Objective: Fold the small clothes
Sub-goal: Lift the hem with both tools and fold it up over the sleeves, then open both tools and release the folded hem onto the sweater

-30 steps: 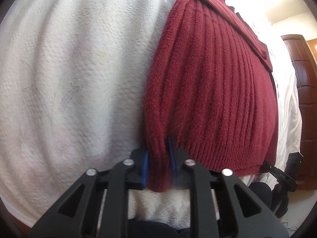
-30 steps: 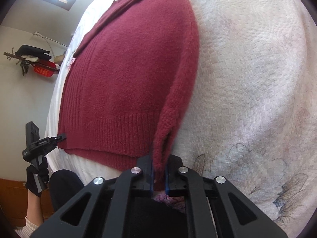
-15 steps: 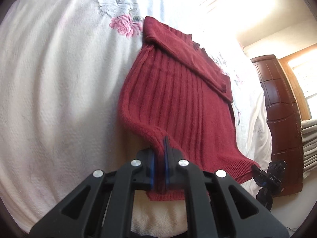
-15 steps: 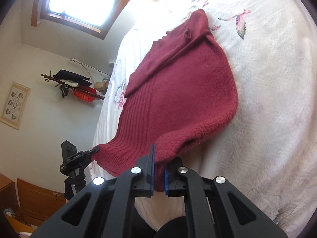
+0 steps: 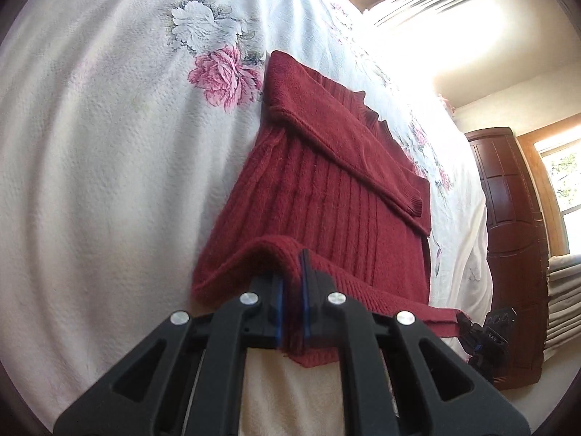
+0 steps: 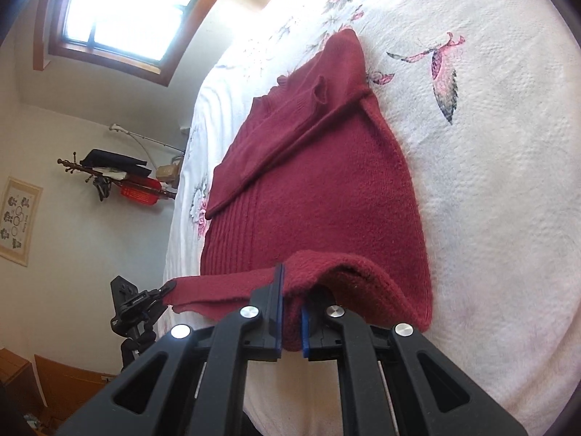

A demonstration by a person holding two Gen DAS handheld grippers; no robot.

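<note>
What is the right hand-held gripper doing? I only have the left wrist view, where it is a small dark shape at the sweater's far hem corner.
Observer: In the right wrist view, the right hand-held gripper is shut on a hem corner of the red sweater, holding it raised above the bedspread.
Operator: What is on the bed past the sweater on that side?
Observer: A pink butterfly-like print on the bedspread, beside the sweater's shoulder end.
Operator: And behind the left hand-held gripper?
Observer: Behind the left hand-held gripper, a wall rack carries dark and red items.
</note>
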